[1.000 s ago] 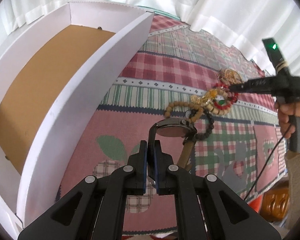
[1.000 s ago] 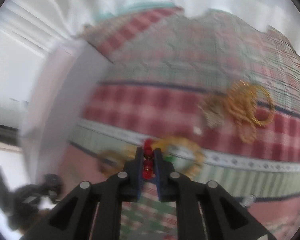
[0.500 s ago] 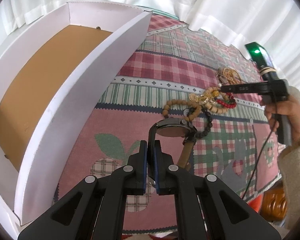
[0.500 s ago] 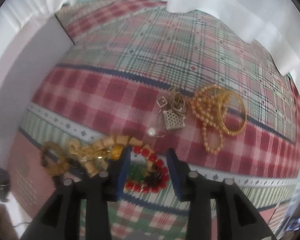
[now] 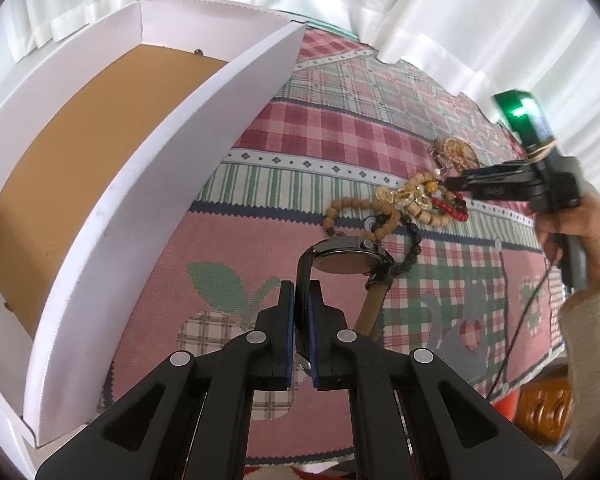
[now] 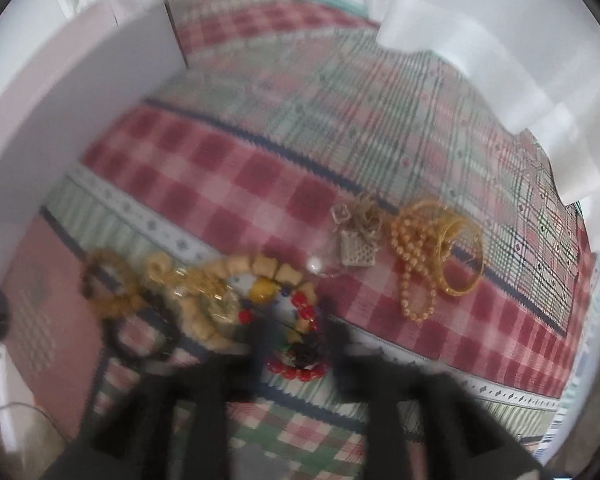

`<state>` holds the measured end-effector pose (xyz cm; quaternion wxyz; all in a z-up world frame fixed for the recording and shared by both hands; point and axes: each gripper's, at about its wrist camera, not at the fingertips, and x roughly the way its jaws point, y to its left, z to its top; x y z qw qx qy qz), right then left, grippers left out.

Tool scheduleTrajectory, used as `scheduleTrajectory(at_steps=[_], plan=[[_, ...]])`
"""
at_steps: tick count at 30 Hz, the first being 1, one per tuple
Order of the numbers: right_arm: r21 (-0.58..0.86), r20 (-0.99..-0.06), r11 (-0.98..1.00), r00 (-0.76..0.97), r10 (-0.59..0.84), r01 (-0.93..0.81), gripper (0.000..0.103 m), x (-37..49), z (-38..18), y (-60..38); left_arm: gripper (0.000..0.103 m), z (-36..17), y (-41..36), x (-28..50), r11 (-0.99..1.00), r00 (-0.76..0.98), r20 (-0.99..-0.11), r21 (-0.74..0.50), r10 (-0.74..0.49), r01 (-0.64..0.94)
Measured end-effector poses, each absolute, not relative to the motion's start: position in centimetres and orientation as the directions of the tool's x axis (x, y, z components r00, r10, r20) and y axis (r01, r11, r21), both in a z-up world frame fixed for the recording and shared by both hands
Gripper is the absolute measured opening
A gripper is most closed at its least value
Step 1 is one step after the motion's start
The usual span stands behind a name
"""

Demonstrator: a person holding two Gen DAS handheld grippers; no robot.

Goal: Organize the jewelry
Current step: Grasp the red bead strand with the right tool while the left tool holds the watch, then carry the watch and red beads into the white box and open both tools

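Observation:
My left gripper (image 5: pixel 300 312) is shut on the black strap of a wristwatch (image 5: pixel 350 258) and holds it above the patchwork cloth, right of the white box (image 5: pixel 204 128). My right gripper (image 6: pixel 296 336) is open, its fingers on either side of a red bead bracelet (image 6: pixel 306 316) that lies on the cloth; this view is blurred. The right gripper also shows in the left wrist view (image 5: pixel 450 184), over the jewelry pile (image 5: pixel 400 204). Beige wooden beads (image 6: pixel 236 276) and a gold chain (image 6: pixel 196 280) lie left of the red bracelet.
The white box has a brown floor (image 5: pixel 80 140) and tall walls. A gold bangle with pearl beads (image 6: pixel 440 252) and a silver pendant (image 6: pixel 356 248) lie further back on the cloth. White curtains (image 5: pixel 420 8) hang behind. A black bead bracelet (image 5: pixel 412 248) lies by the watch.
My right gripper opened and let the red bracelet down onto the cloth, then moved a little lower over the pile. The left gripper with the watch has stayed still.

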<state>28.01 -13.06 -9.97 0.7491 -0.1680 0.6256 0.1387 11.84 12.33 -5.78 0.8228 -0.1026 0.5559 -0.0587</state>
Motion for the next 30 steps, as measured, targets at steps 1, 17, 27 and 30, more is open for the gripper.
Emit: scheduleTrajectory(at_steps=[1, 17, 27, 30], plan=[[-0.092, -0.984, 0.898, 0.177, -0.017, -0.43, 0.04, 28.1, -10.8, -12.9, 0.004, -5.8, 12.3, 11.8, 0.972, 0.373, -0.904, -0.233, -0.209, -0.017], [-0.024, -0.942, 0.906, 0.312, 0.121, -0.424, 0.01, 25.8, -0.8, -13.4, 0.004, -1.5, 14.4, 10.9, 0.964, 0.423, -0.879, -0.263, -0.221, -0.042], [0.14, -0.822, 0.795, 0.379, 0.426, -0.59, 0.01, 23.8, 10.9, -1.7, 0.004, 5.4, 24.1, 10.1, 0.96, 0.543, -0.838, -0.19, -0.048, -0.207], [0.174, -0.793, 0.746, 0.358, 0.493, -0.643, 0.01, 23.8, 11.9, 3.2, 0.004, 4.4, 27.8, 11.0, 0.942, 0.525, -0.851, -0.166, 0.013, -0.291]])
